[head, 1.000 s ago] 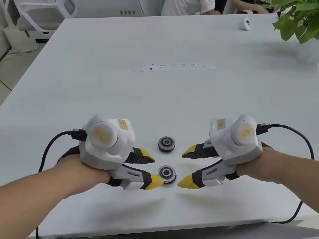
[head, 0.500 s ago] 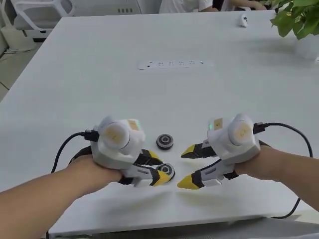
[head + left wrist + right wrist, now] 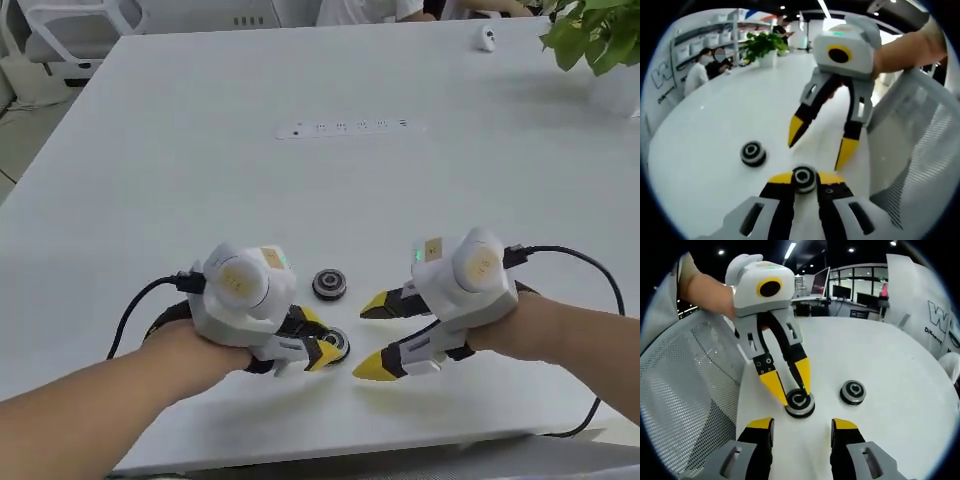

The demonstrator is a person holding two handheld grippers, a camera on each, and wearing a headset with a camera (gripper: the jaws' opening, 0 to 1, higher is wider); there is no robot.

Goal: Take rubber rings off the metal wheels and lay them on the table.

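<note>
Two small metal wheels with black rubber rings lie on the white table [image 3: 200, 150]. The near wheel [image 3: 335, 345] [image 3: 804, 179] [image 3: 800, 403] sits between the yellow tips of my left gripper [image 3: 322, 340] [image 3: 805, 180] [image 3: 791, 387], which is shut on it, the wheel resting on the table. The far wheel [image 3: 329, 284] [image 3: 753, 153] [image 3: 853, 391] lies free a little beyond. My right gripper [image 3: 370, 336] [image 3: 802, 425] [image 3: 819, 146] stands open just right of the near wheel, facing the left gripper, nothing between its jaws.
A white power strip [image 3: 350, 127] lies mid-table. A plant [image 3: 590, 35] and a small white mouse [image 3: 487, 38] stand at the far right. Cables [image 3: 590, 265] trail from both grippers. The table's front edge is close behind my hands.
My left gripper has slid right to the near wheel and closed around it. The right gripper has stayed nearly in place and open.
</note>
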